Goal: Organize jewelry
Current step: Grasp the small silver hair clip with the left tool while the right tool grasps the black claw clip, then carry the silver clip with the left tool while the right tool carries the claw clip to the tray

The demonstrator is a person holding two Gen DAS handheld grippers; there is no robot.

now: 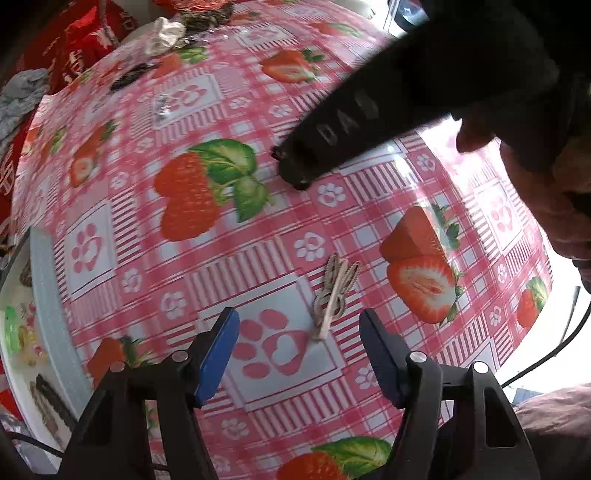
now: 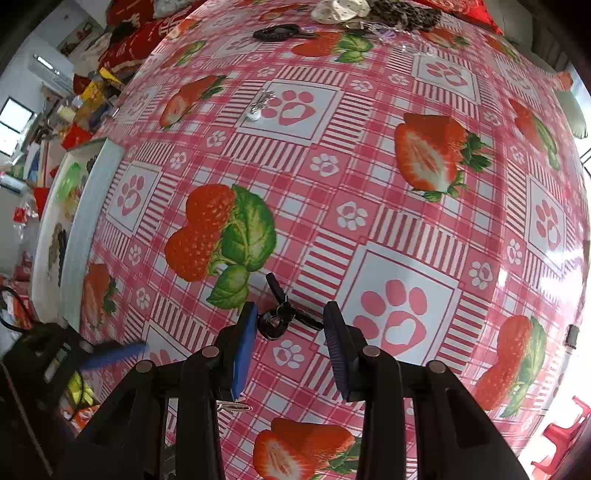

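Note:
My left gripper (image 1: 299, 339) is open, low over the strawberry tablecloth. A beige hair clip (image 1: 335, 291) lies just ahead between its blue fingers, untouched. My right gripper (image 2: 290, 325) is open too; a small black hair clip (image 2: 281, 312) lies on the cloth between its fingertips. In the left wrist view the right gripper (image 1: 299, 173) reaches down from the upper right to the cloth. A white tray (image 1: 55, 314) holding several hair pieces sits at the left edge; it also shows in the right wrist view (image 2: 96, 206).
A silver clip with a white bead (image 2: 258, 105) lies farther out on the table. A dark hair accessory (image 2: 280, 32) and crumpled cloth items (image 2: 343, 9) lie at the far edge. Red bags (image 1: 85, 44) are heaped beyond the table's left side.

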